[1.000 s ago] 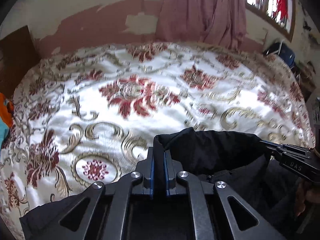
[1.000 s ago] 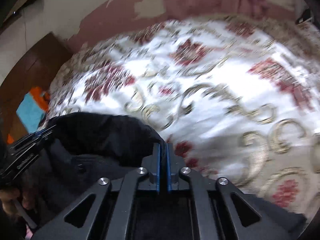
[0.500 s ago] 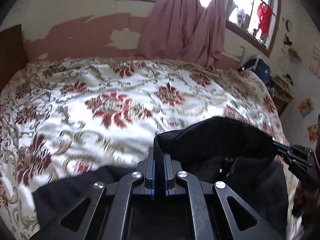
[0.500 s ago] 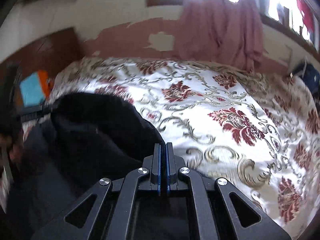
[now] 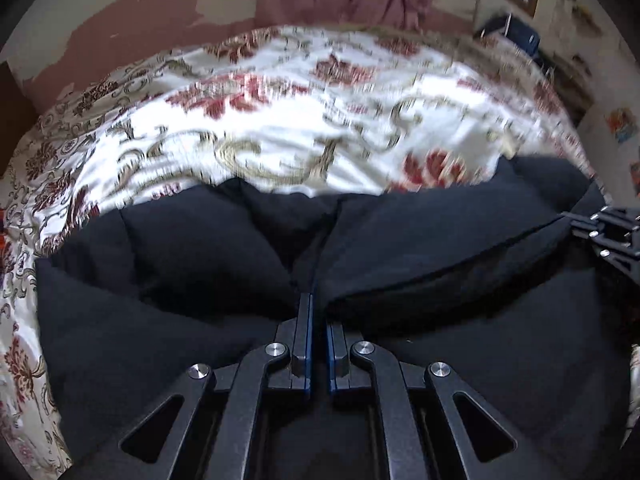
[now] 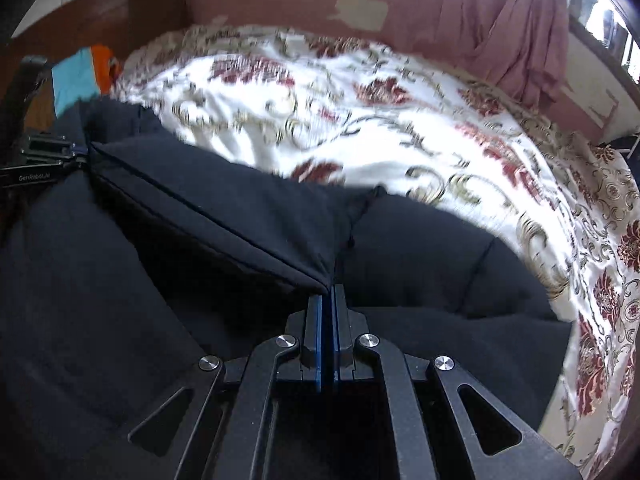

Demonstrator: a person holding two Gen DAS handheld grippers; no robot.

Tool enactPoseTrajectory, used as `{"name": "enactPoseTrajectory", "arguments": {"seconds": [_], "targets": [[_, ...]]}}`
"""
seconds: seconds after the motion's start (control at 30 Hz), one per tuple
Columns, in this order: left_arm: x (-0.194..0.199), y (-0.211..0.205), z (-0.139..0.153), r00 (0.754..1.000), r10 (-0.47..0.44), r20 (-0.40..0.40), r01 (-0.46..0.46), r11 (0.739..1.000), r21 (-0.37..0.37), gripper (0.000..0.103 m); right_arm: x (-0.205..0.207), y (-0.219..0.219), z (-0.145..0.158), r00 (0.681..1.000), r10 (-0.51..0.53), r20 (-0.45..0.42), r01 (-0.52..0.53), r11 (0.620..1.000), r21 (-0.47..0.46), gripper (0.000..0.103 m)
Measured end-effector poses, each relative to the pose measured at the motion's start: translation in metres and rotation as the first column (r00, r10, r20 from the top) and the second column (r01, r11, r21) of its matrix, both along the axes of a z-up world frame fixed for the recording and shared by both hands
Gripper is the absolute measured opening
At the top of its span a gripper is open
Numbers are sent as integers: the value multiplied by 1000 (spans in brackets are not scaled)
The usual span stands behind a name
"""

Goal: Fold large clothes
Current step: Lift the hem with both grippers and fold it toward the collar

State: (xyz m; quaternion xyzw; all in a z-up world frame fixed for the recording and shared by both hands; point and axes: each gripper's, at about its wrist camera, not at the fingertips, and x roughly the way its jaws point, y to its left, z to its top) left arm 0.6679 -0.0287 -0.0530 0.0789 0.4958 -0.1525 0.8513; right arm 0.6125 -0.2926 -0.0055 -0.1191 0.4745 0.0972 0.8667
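Both tongs, my left gripper (image 5: 316, 304) and right gripper (image 6: 327, 296), stay clamped on one stretched edge of the black garment (image 5: 440, 240). Half a second ago that edge hung above the flowered bedspread (image 5: 280, 128); now the garment is spread wide over the near part of the bed. Motion blurs the bedspread's pattern, and I cannot make out what kind of garment this is.

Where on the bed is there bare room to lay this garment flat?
The white floral bedspread lies bare from the black garment's far edge to the peeling pink wall and pink curtain. The near side is crowded: garment, both claws, orange-and-blue cloth at the left edge.
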Motion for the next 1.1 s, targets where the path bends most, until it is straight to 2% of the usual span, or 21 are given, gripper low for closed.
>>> {"name": "enactPoseTrajectory", "arguments": {"seconds": [0.07, 0.13, 0.33, 0.4, 0.5, 0.6, 0.7, 0.8, 0.9, 1.03, 1.1], "targets": [[-3, -4, -3, 1000, -4, 12, 4, 999, 33, 6, -3, 4, -12, 1000, 1, -11, -2, 1000, -18, 3], [-8, -3, 3, 999, -6, 49, 5, 1000, 22, 7, -8, 7, -15, 1000, 6, 4, -6, 999, -35, 3], [-40, 24, 42, 986, -2, 168, 27, 988, -149, 9, -16, 5, -7, 999, 7, 41, -6, 1000, -22, 3], [-54, 31, 57, 975, -21, 220, 68, 976, -207, 9, -18, 5, -7, 999, 8, 46, -7, 1000, -22, 3], [-60, 28, 71, 964, -41, 264, 106, 966, -235, 11, -17, 3, -7, 999, 6, 48, -6, 1000, -8, 3], [-36, 4, 72, 972, -53, 229, 105, 969, -222, 11, -17, 2, -7, 999, 7, 53, -7, 1000, 0, 3], [-3, -21, 59, 990, -60, 124, 89, 966, -242, 11, -17, 1, -5, 998, 5, 55, -6, 1000, 9, 3], [12, -41, 39, 996, -83, 31, 88, 973, -215, 10, -18, -3, 6, 998, 8, 58, -10, 999, 38, 3], [9, -53, 27, 993, -116, 38, 120, 983, -141, 8, -22, -8, 26, 999, 18, 48, -21, 997, 69, 5], [5, -49, 27, 993, -115, 39, 120, 980, -161, 8, -16, -9, 59, 999, 9, 50, -17, 986, 164, 7], [4, -47, 28, 992, -118, 42, 123, 978, -169, 8, 1, -3, 67, 1000, -1, 27, -6, 969, 248, 10]]}}
